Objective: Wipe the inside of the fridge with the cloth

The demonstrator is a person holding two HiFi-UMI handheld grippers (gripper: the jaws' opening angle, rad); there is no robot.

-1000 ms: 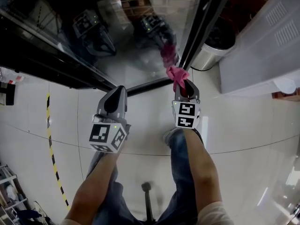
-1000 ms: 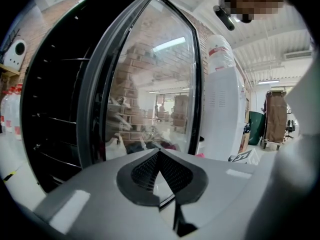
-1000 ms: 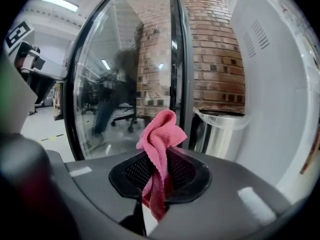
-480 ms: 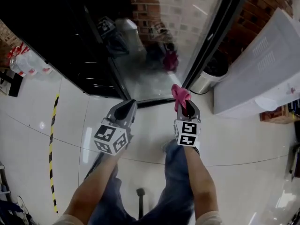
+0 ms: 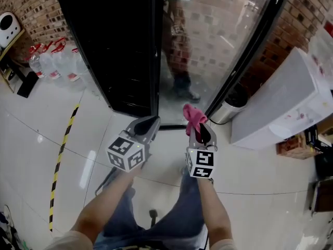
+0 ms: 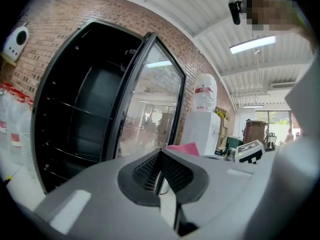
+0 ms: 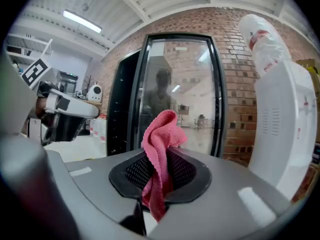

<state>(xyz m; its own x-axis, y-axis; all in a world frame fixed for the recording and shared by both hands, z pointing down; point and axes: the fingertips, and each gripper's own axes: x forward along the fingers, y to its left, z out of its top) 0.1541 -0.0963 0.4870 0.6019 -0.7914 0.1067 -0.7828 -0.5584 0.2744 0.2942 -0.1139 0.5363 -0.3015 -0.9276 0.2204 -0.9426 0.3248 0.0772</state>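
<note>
A tall black fridge (image 5: 112, 46) stands open before me, its dark inside (image 6: 80, 124) crossed by wire shelves. Its glass door (image 5: 208, 40) swings out to the right and reflects a person. My right gripper (image 5: 199, 130) is shut on a pink cloth (image 5: 192, 116), which sticks up out of the jaws (image 7: 159, 139) in front of the glass door (image 7: 175, 94). My left gripper (image 5: 148, 125) is shut with nothing in it and points at the fridge's front edge (image 6: 127, 99). Both grippers hang in the air short of the fridge.
A white cooler (image 5: 283, 98) with a water bottle stands to the right, with a steel bin (image 5: 231, 105) between it and the door. Water bottles (image 5: 52, 61) sit on the floor at the left by a brick wall. Yellow-black tape (image 5: 60, 160) runs along the floor.
The view has tilted up, so the whole fridge and open door now show. Both grippers have risen a little and drawn closer together, the cloth still held in the right one.
</note>
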